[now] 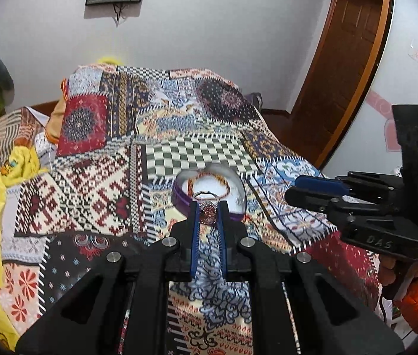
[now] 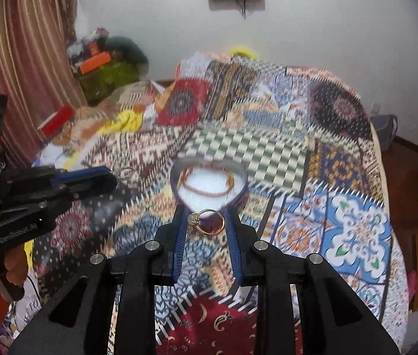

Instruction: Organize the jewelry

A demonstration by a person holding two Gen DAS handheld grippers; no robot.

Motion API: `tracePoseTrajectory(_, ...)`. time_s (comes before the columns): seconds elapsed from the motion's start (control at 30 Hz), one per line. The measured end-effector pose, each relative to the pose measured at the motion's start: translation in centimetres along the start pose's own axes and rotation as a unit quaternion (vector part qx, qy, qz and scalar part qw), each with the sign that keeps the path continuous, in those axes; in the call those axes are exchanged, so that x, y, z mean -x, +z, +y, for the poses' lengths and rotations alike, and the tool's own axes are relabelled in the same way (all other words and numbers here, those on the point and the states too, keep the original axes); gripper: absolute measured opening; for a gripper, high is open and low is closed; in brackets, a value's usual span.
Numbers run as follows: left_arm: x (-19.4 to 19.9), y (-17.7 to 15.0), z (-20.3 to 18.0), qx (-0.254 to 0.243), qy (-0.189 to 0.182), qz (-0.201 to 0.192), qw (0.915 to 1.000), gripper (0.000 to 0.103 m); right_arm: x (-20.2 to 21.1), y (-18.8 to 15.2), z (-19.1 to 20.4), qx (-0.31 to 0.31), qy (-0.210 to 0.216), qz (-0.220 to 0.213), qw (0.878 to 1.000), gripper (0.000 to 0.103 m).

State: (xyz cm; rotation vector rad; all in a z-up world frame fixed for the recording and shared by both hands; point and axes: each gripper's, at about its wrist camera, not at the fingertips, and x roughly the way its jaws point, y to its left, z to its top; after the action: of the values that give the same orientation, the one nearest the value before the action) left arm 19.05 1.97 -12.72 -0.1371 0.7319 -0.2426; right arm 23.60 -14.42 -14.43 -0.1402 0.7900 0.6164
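Looking along the left gripper [image 1: 208, 219], its blue-padded jaws are narrow and pinch a silver ring with a pink stone [image 1: 207, 208]. Just beyond the tips, at twelve o'clock, a heart-shaped purple box [image 1: 179, 196] sits on the patchwork bedspread [image 1: 96, 183]; a beaded bracelet [image 1: 209, 182] lies on its white lining. At three o'clock the right gripper appears side-on, its load unseen here.

Looking along the right gripper [image 2: 207, 222], its jaws stand somewhat apart, bracing a gold ring with a pale stone [image 2: 209, 222] between the pads. The same box lies at twelve o'clock, blurred. At nine o'clock is the left gripper.

Judging the step: bring each ring over the lining before parting the jaws, low and one at a time, to avoid collision or bouncing out.
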Motion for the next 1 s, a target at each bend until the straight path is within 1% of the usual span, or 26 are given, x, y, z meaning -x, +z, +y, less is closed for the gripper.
tracePoseTrajectory(0.17, -0.1, 1.0, -0.1, -0.002, 0.001, -0.013, 0.9999, 0.010, 0.4, 1.1, -0.1, 0.000, 0.000, -0.022, 1.000, 0.023)
tracePoseTrajectory(0.33, -0.8, 1.9, -0.3, -0.006, -0.002, -0.018, 0.9998, 0.010, -0.2, 1.8, -0.3, 0.001, 0.001, -0.028, 1.000, 0.023)
tracePoseTrajectory(0.6, -3.0, 2.6, -0.3, -0.010, -0.005, -0.009, 0.9999, 0.010, -3.1, 2.2, -1.0, 0.009, 0.007, -0.002, 1.000, 0.023)
tracePoseTrajectory(1.0, -7.3, 2.6, 0.1, -0.022, -0.007, 0.025, 0.9994, 0.010, -6.9, 3.5, -2.2, 0.016, 0.026, 0.035, 0.999, 0.024)
